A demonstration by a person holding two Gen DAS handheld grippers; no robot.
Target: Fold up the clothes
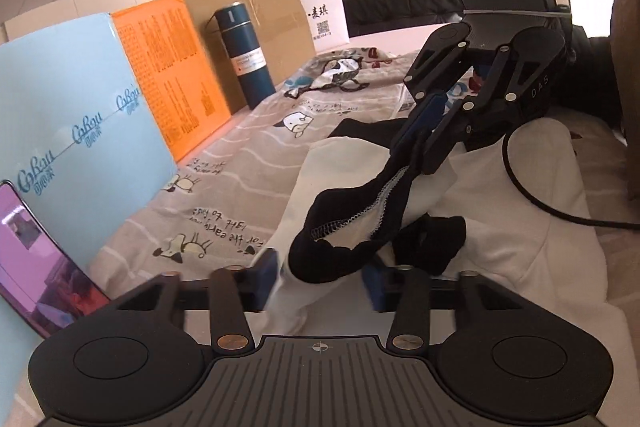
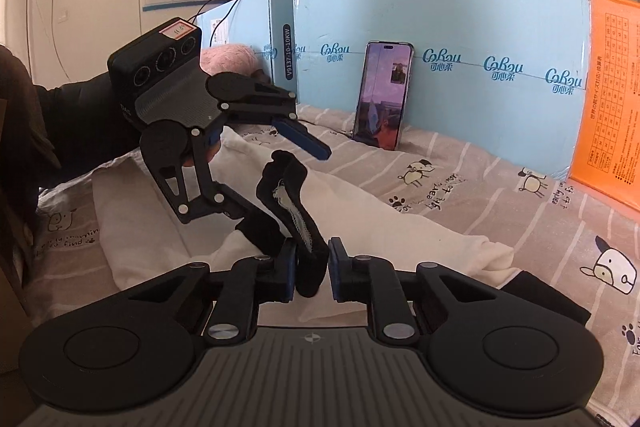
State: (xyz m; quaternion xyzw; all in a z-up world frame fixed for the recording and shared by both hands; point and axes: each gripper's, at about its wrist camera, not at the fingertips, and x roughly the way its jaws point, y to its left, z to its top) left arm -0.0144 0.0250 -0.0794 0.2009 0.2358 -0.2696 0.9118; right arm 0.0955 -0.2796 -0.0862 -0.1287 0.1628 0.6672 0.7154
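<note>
On my left wrist camera, the bed sheet (image 1: 224, 163) is walled along its far edge by a pale blue box (image 1: 68, 99), an orange box (image 1: 168, 75) and a brown cardboard box (image 1: 260, 23), with a dark blue flask (image 1: 244, 55) standing upright against the cardboard. A phone (image 2: 382, 95) leans upright on the blue box, screen lit. A white bag (image 1: 324, 13) stands at the far end of the bed, and a black cable (image 1: 532, 187) trails across the white garment (image 1: 500, 211) spread on the sheet. The black sock (image 1: 352, 223) hangs lifted above that garment, between my two tools. My right tool (image 2: 312, 269) has its pads pressed closed on one end of the sock. My left tool (image 1: 320, 277) stands wide apart, its pads either side of the sock's other end, gripping nothing that I can see. A pink woolly thing (image 2: 228, 57) sits behind my left tool in the right view.
</note>
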